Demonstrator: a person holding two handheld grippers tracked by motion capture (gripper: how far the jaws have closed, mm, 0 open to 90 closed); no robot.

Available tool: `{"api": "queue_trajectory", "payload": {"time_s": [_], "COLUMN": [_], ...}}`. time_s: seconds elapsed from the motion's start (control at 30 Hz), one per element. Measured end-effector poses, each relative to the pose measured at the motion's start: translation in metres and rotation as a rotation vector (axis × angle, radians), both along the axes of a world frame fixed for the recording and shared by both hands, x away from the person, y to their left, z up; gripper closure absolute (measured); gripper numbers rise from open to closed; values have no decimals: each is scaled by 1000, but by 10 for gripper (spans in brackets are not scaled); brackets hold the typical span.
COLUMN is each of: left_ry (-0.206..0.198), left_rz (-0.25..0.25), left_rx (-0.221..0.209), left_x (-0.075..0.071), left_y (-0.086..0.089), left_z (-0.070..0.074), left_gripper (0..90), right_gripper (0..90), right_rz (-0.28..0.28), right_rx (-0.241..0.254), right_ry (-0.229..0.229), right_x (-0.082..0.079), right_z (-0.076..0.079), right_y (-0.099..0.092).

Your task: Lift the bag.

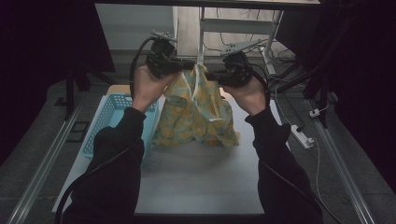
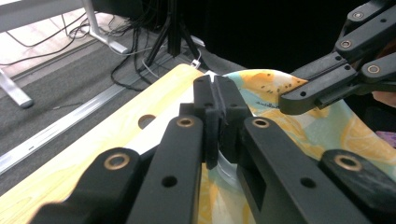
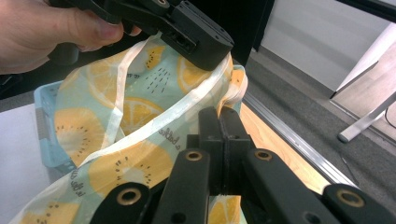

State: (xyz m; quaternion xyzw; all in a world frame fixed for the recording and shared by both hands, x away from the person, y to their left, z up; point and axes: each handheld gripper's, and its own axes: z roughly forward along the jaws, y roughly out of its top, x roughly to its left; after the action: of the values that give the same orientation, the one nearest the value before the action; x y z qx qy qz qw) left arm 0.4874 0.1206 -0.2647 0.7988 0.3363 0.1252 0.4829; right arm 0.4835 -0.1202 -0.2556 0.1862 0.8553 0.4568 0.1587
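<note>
A: Left gripper (image 2: pixel 219 100) jaws pressed together, pinching the top edge of the fruit-print cloth (image 1: pixel 196 116); right gripper (image 3: pixel 219 128) likewise clamped on the same edge. Cloth hanging between both, lower hem resting on the white table (image 1: pixel 201 177) beside the blue basket (image 1: pixel 105 123).

B: Risks?

A: Probably a slip from either thin pinch, dropping one corner. Possibly a snag on the basket rim.

B: Anything unclear?

A: Exact bite depth hidden behind the jaws; cloth's far side unseen; surroundings too dark to read.
</note>
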Motion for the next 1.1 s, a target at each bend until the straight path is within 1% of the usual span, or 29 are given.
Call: {"api": "queue_trajectory", "payload": {"time_s": [0.1, 0.27, 0.33, 0.4, 0.57, 0.6, 0.67, 0.7, 0.83, 0.93, 1.03, 1.1], "left_ry": [-3, 17, 18, 20, 28, 24, 7, -2, -13, -14, 2, 14], "left_rz": [8, 13, 11, 6, -19, -23, -29, -27, -38, -36, -31, -28], "left_rx": [17, 35, 30, 22, 7, 8, 9, 8, -5, 20, 51, 57], "left_x": [4, 11, 11, 11, 9, 7, 4, 2, -3, -7, -11, -14], "left_y": [-2, -5, -5, -5, -4, -4, -2, -1, 5, 9, 12, 15], "left_z": [-6, -18, -22, -24, -27, -27, -27, -27, -26, -27, -32, -38], "left_gripper": [879, 870, 848, 797, 644, 603, 562, 528, 398, 350, 291, 265], "right_gripper": [899, 899, 897, 888, 792, 771, 742, 730, 677, 644, 610, 588], "right_rz": [-12, -34, -39, -44, -63, -67, -76, -80, -80, -80, -81, -81], "right_rx": [-3, -9, -1, 11, 61, 69, 83, 85, 93, 97, 97, 96], "right_ry": [7, 28, 38, 50, 67, 71, 78, 80, 89, 88, 93, 94], "right_x": [5, 13, 16, 17, 18, 18, 18, 18, 14, 10, 7, 5], "right_z": [-7, -17, -21, -23, -25, -25, -26, -26, -29, -31, -33, -35], "right_y": [0, 0, -2, -4, -14, -16, -21, -23, -31, -35, -39, -42]}}
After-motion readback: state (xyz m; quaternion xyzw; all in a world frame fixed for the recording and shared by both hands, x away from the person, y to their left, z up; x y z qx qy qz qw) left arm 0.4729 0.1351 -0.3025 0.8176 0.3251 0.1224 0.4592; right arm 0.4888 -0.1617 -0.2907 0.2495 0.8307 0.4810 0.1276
